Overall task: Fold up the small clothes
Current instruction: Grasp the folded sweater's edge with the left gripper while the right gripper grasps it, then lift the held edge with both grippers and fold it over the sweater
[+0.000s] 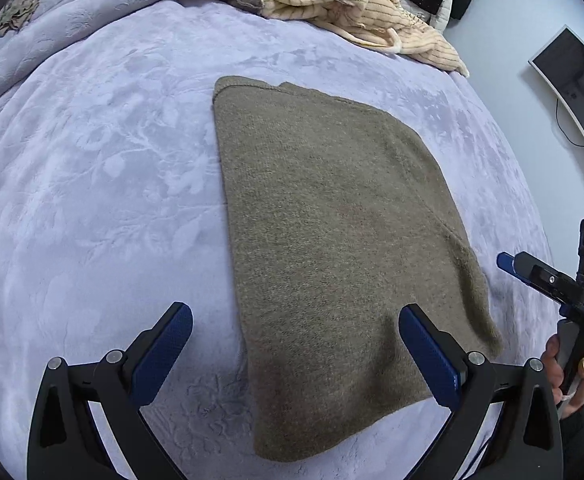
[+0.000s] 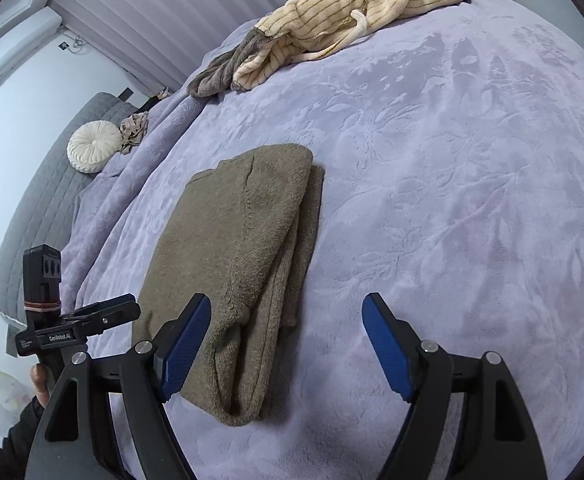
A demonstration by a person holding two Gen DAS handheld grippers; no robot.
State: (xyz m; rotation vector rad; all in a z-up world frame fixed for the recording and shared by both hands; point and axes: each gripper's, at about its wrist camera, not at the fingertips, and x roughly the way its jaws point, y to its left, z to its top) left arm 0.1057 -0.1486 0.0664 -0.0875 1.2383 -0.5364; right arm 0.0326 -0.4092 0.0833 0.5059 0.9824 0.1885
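Knit (image 1: 331,248), olive, folded flat: mid-bed (image 1: 92,200). Left gripper (image 1: 295,354): jaws apart, over knit's near edge, empty. Right gripper (image 2: 288,348): jaws apart, empty. Striped garment (image 2: 355,20): far edge, heaped.

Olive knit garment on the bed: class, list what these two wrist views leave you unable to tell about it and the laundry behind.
- Olive knit garment: its type; folded layers hide its shape, both views.
- Its near hem: partly behind left gripper fingers.
- Striped cream garment: cut off by the top edge, right wrist view.
- Small beige cloth: too small to identify.
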